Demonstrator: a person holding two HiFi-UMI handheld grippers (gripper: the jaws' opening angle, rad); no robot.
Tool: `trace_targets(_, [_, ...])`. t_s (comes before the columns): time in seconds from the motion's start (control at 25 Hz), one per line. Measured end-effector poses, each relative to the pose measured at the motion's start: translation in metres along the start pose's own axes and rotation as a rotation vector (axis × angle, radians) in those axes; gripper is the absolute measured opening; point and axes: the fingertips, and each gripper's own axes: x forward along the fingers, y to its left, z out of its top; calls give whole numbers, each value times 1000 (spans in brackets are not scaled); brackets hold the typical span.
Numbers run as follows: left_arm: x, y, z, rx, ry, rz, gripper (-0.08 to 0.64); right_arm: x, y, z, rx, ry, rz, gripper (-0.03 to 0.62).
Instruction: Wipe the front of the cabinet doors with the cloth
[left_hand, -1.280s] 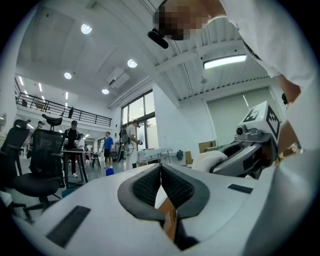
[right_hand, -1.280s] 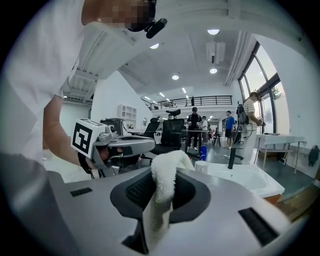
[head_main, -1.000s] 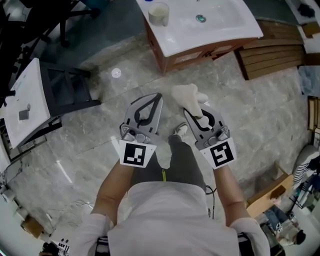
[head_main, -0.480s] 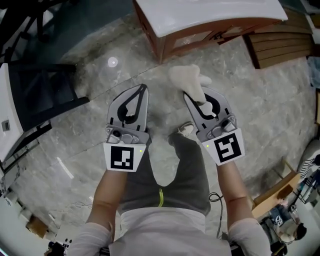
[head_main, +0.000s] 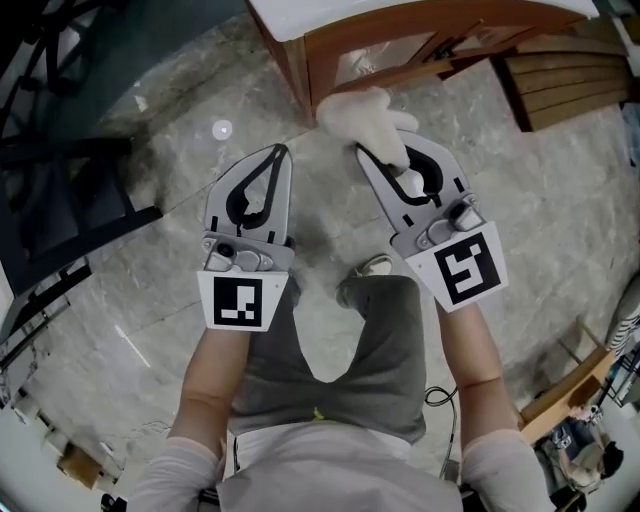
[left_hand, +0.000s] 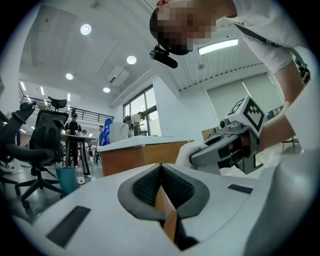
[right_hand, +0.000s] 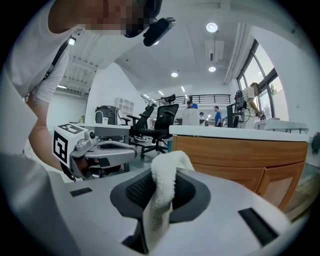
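Now right gripper (head_main: 368, 155) pinches white cloth (head_main: 360, 113) near top middle, bunch sticking out front so it can rub cabinet doors (head_main: 400, 58) just above. Left gripper (head_main: 281, 152) pressed together, empty, held aside, not needed for wiping.

Grey marble-look floor tiles (head_main: 150, 290) fill the head view, with a bright light reflection (head_main: 221, 129) at 11 o'clock and a slatted wooden pallet (head_main: 570, 85) at 2 o'clock. In the left gripper view a black office chair (left_hand: 42, 145) stands at 9 o'clock, with a teal cup (left_hand: 66, 179) and a bottle (left_hand: 80, 175) side by side at 8 o'clock.
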Motion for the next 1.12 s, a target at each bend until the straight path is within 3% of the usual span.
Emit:
trace_targets(0.2, [22, 8, -42, 34, -5, 9, 18, 24, -13, -22, -27, -44, 10, 75])
trace_targets(0.56, [51, 11, -89, 96, -112, 43, 18, 53, -28, -54, -87, -166, 52, 75])
trace_targets(0.92, [48, 6, -113, 154, -295, 67, 18, 73, -21, -63, -220, -279, 136, 75])
trace_targets(1.12, [44, -5, -126, 163, -309, 75, 18, 72, -31, -70, -226, -282, 120, 75])
